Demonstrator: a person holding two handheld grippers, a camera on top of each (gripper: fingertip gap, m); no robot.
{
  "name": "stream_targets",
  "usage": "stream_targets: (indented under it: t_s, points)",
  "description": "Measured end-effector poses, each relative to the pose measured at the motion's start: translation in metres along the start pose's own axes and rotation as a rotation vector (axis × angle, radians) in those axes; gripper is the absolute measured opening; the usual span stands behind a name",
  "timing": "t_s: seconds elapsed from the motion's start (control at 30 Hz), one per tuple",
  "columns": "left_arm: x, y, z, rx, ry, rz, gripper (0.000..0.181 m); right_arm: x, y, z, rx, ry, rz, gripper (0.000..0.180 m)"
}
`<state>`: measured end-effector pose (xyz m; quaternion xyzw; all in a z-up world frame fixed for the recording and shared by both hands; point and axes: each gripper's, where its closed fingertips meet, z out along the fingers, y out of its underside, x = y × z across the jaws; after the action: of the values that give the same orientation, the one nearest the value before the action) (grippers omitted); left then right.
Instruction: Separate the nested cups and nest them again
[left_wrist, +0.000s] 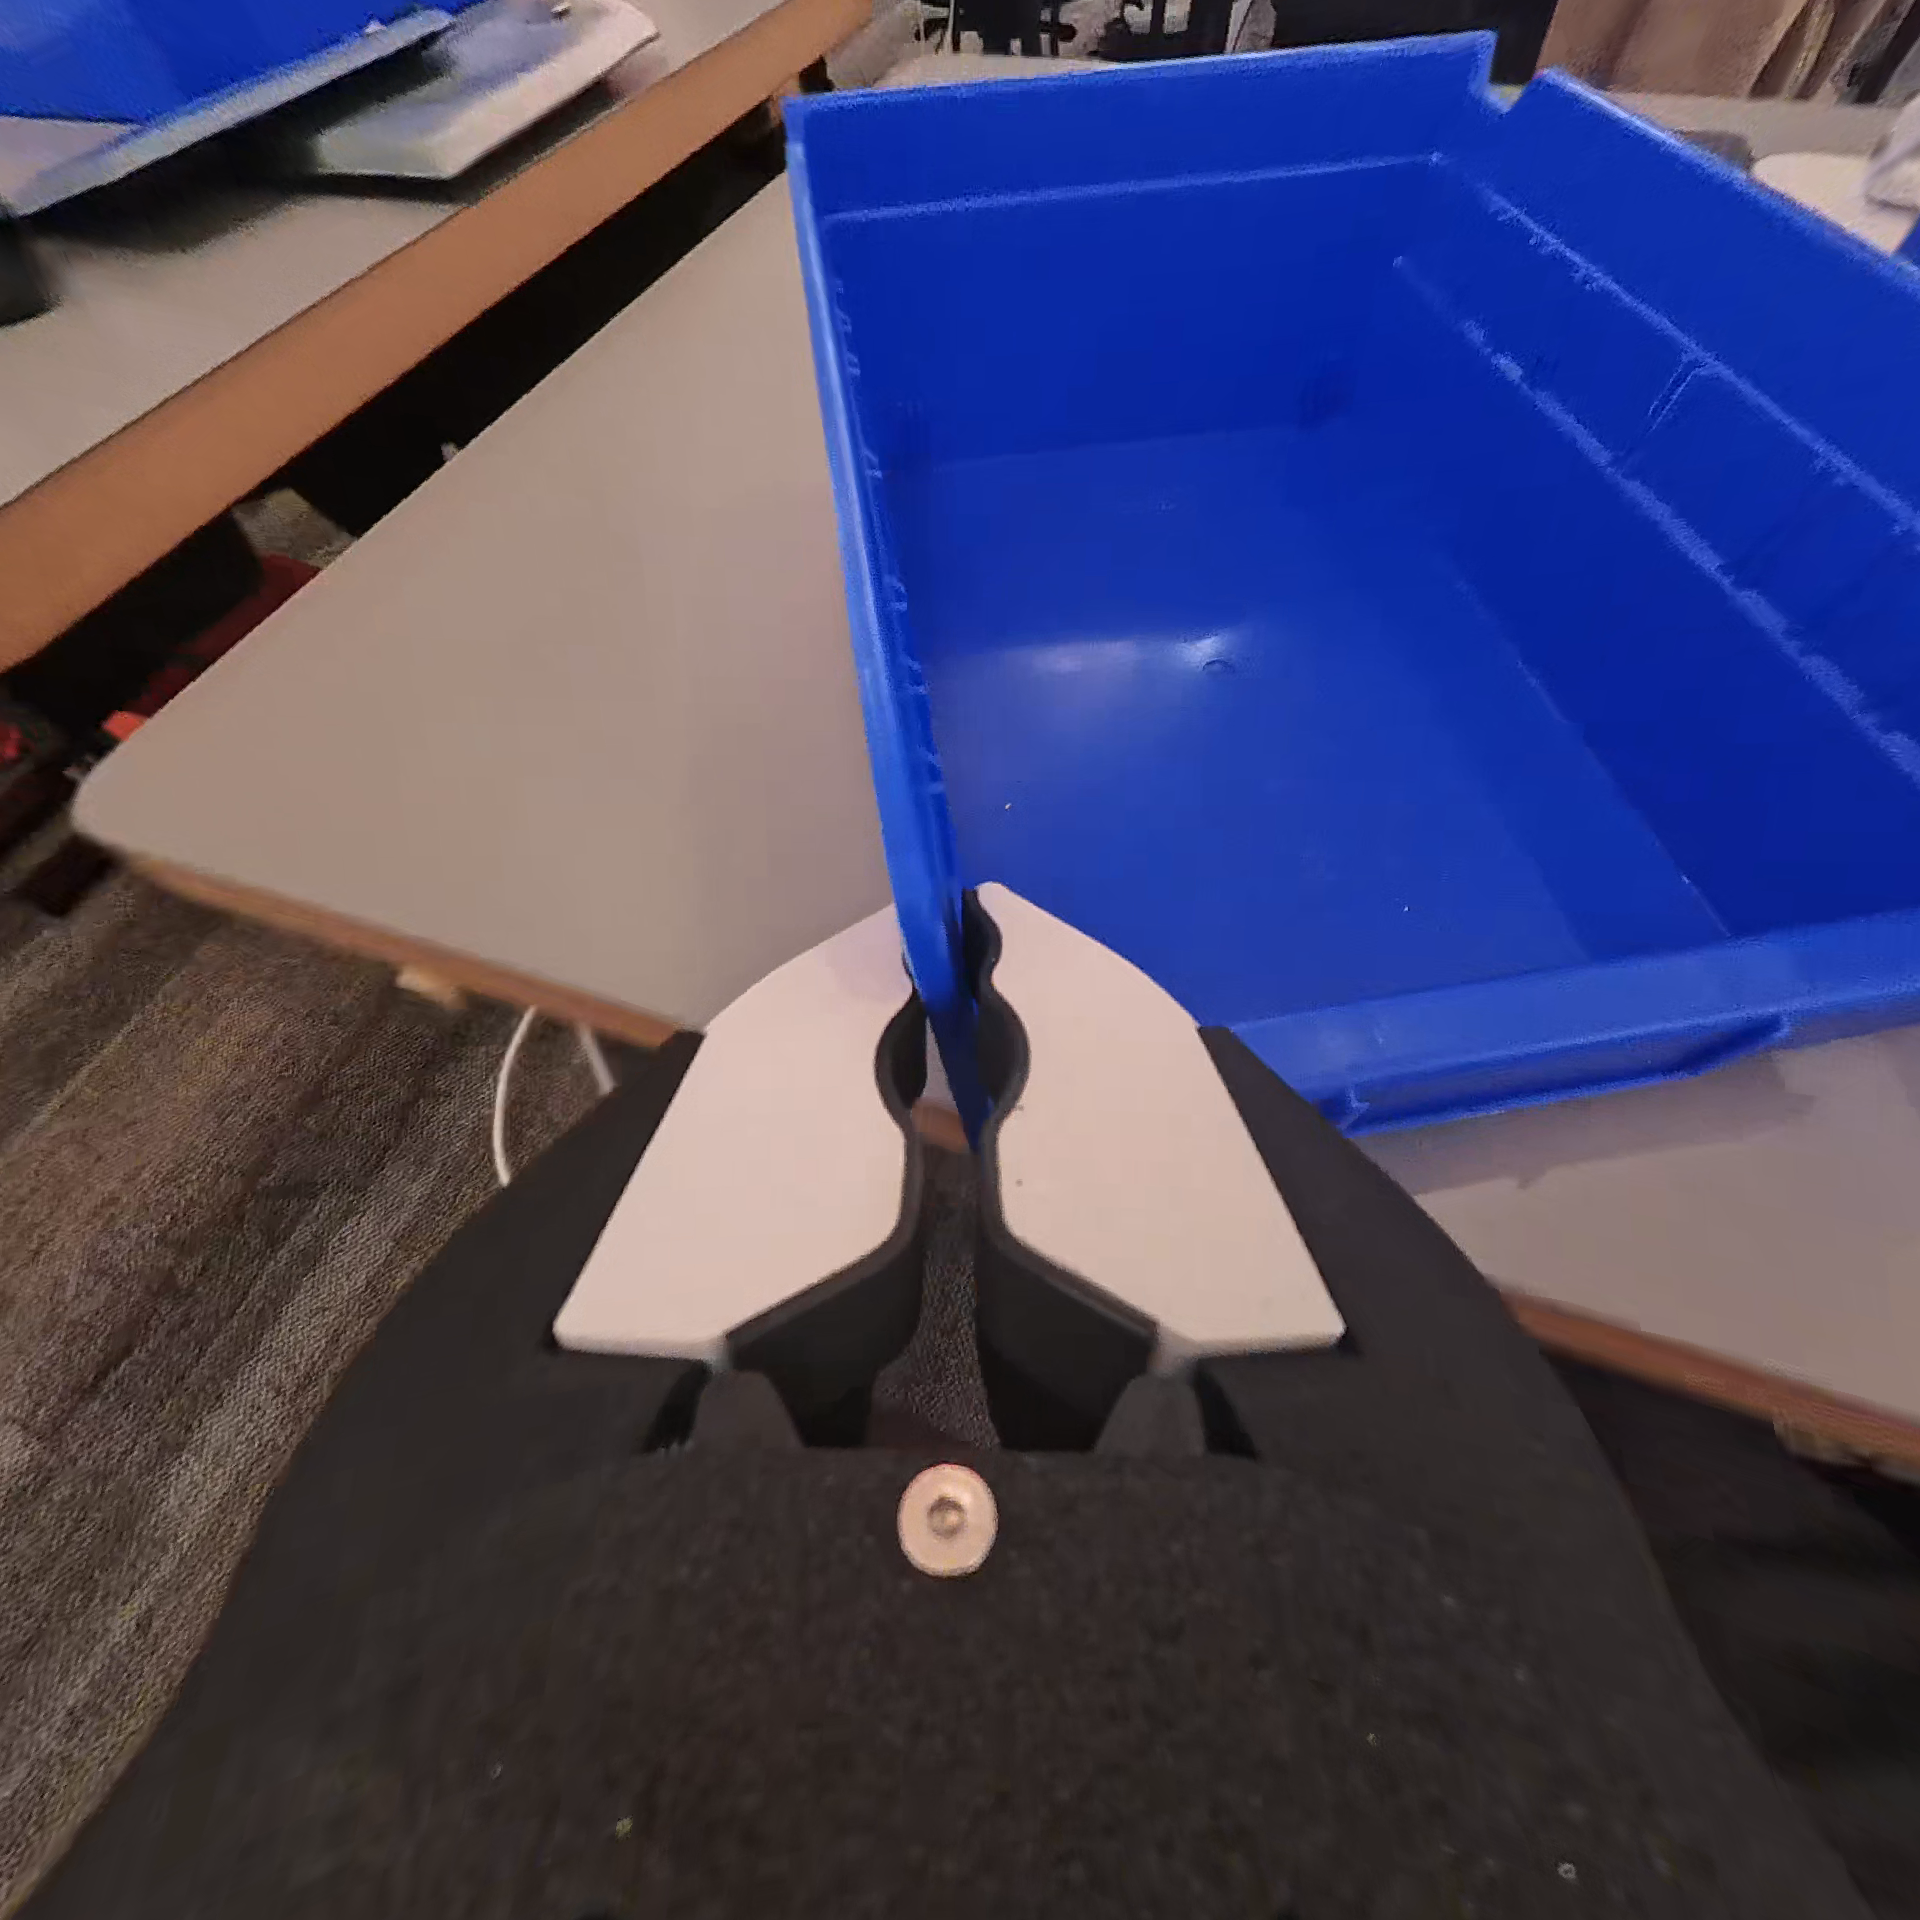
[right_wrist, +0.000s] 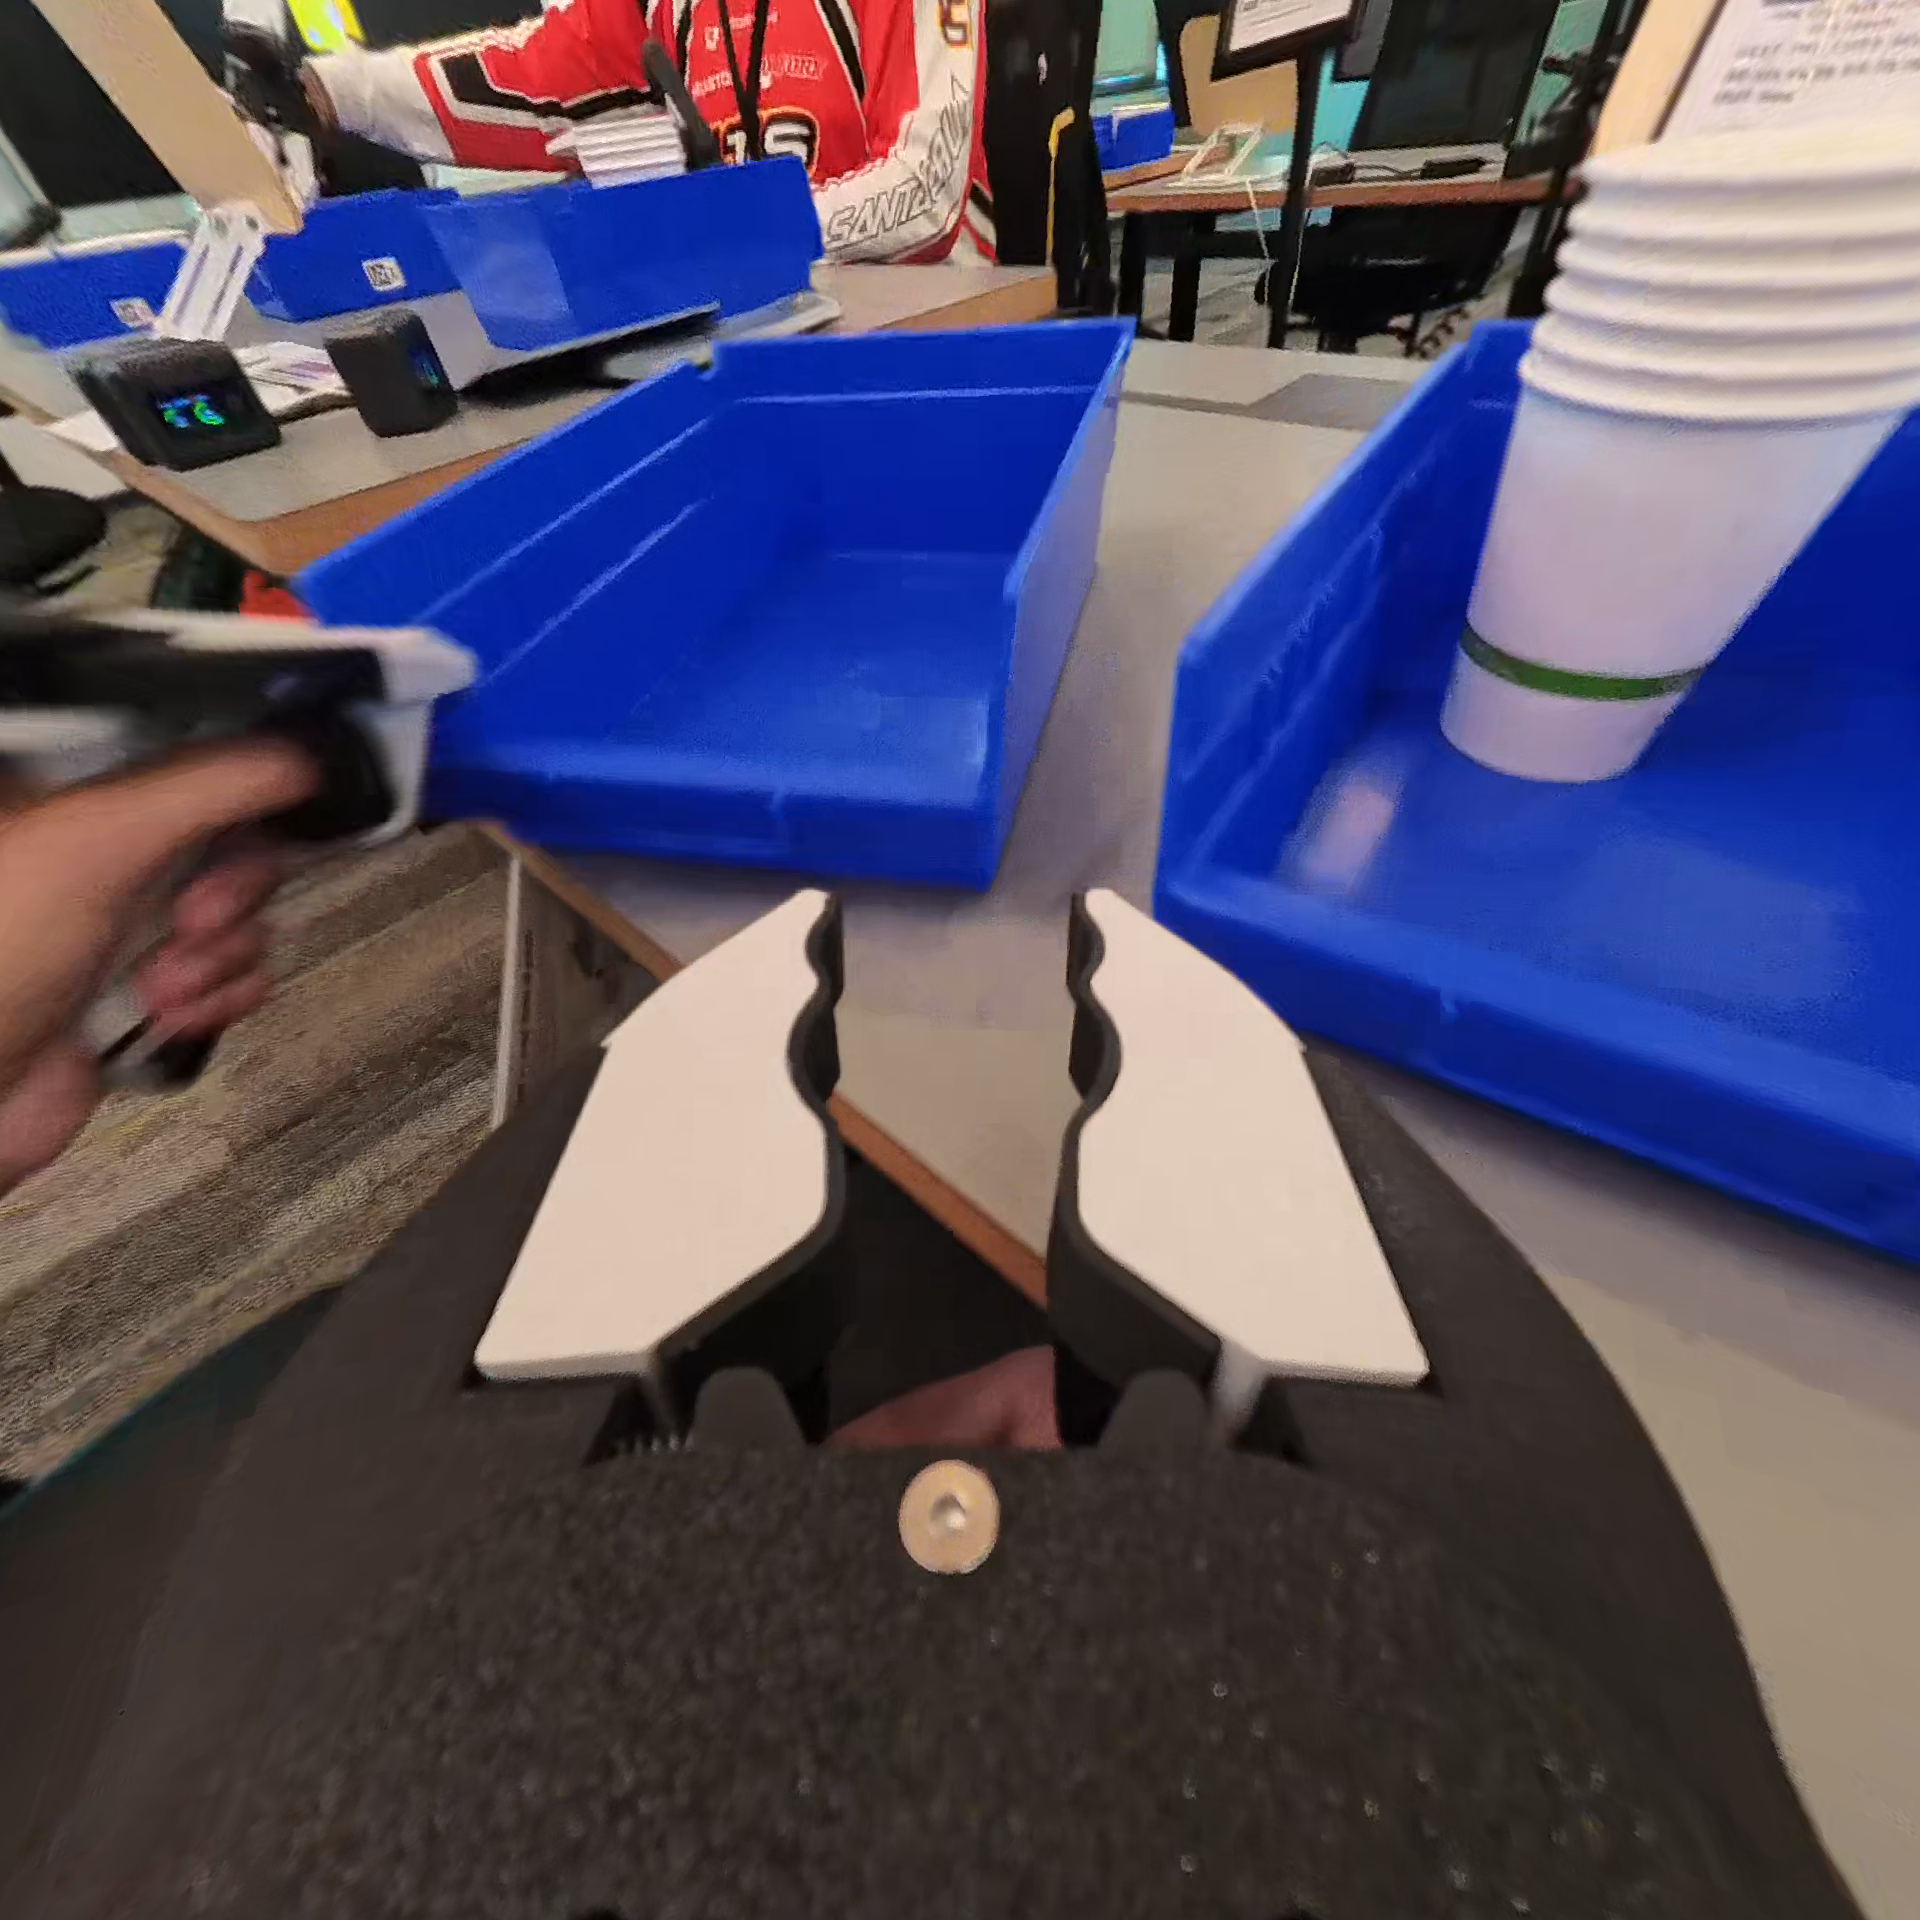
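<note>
I am holding my left gripper clamped on the near left corner of the empty blue bin; the bin's side wall is passing between the two fingers, which are pressing on it from either side. From the right wrist view the same gripper is showing blurred at that corner of the bin, with my left hand behind it, also blurred. The bin is sitting on the grey table, its near left corner at the table's front edge, and I am seeing nothing inside it.

I am holding my right gripper with its fingers set wide apart and nothing between them. It is hovering over the bare strip of table just in front of the gap between the two bins.

The stack of nested white paper cups is standing in the second blue bin, to the right of the empty one and apart from it. The stack is leaning to the right in this view, its base resting on the bin floor; the outermost cup is carrying a green band near its bottom, and several rims are showing stacked at the top. Neither gripper is touching the cups.

Beyond, a person in a red and white jersey is sitting at another table carrying further blue bins and two small black devices.
</note>
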<state>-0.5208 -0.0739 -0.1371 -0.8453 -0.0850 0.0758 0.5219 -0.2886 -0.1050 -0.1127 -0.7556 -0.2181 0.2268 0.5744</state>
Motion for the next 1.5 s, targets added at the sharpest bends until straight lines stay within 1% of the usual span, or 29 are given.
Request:
stream_targets:
  t_s: [0.1,0.17,0.2,0.23,0.27,0.3,0.37,0.4,0.47,0.57,0.67,0.77,0.83,0.97,1.03,1.1,1.27,1.4,1.5]
  points:
    - [-0.004,0.02,-0.039,0.016,-0.003,-0.018,0.003,-0.009,-0.001,0.028,-0.032,0.019,-0.009,0.04]
    - [-0.005,0.03,-0.059,0.025,0.002,-0.024,0.003,-0.011,0.01,0.041,-0.076,0.022,0.009,0.037]
    - [-0.004,0.035,-0.067,0.029,0.007,-0.025,0.003,-0.012,0.019,0.046,-0.108,0.011,0.026,0.032]
    - [-0.002,0.039,-0.074,0.034,0.011,-0.021,0.004,-0.019,0.02,0.047,-0.096,-0.048,0.056,0.026]
    - [0.001,0.041,-0.08,0.042,0.005,-0.014,0.004,-0.019,0.017,0.045,-0.068,-0.053,0.08,0.012]
    - [0.003,0.043,-0.086,0.051,-0.017,0.0,0.004,-0.016,0.016,0.044,-0.061,-0.027,0.046,0.007]
    - [0.008,0.043,-0.097,0.087,-0.053,0.018,0.004,-0.011,0.012,0.038,-0.044,0.029,-0.059,0.004]
    - [0.012,0.039,-0.104,0.117,-0.067,0.026,0.004,-0.009,0.008,0.033,-0.018,0.048,-0.071,0.003]
    - [0.02,0.023,-0.12,0.198,-0.094,0.039,0.005,-0.004,-0.007,0.022,0.046,0.054,-0.054,0.003]
    - [0.037,-0.019,-0.145,0.332,-0.103,0.051,0.004,0.009,-0.05,-0.005,0.166,0.091,-0.059,0.003]
    - [0.074,-0.069,-0.161,0.437,-0.035,0.087,0.004,0.044,-0.099,-0.04,0.272,0.167,-0.067,0.003]
    - [0.128,-0.117,-0.165,0.513,0.073,0.123,0.004,0.094,-0.138,-0.076,0.331,0.268,-0.086,0.003]
    - [0.171,-0.143,-0.161,0.528,0.146,0.127,0.004,0.132,-0.155,-0.101,0.338,0.347,-0.095,0.003]
    - [0.271,-0.173,-0.148,0.535,0.285,0.142,0.004,0.222,-0.171,-0.149,0.328,0.502,-0.089,0.003]
    - [0.328,-0.175,-0.137,0.516,0.345,0.159,0.004,0.271,-0.167,-0.174,0.299,0.585,-0.071,0.002]
    - [0.384,-0.167,-0.125,0.479,0.41,0.169,0.004,0.317,-0.152,-0.196,0.251,0.655,-0.053,0.002]
    - [0.503,-0.128,-0.096,0.344,0.522,0.199,0.003,0.416,-0.093,-0.236,0.106,0.753,0.032,0.002]
    - [0.568,-0.093,-0.075,0.265,0.542,0.235,0.003,0.472,-0.049,-0.249,0.026,0.772,0.103,0.002]
    - [0.591,-0.069,-0.061,0.208,0.53,0.251,0.004,0.495,-0.018,-0.244,-0.029,0.736,0.144,0.002]
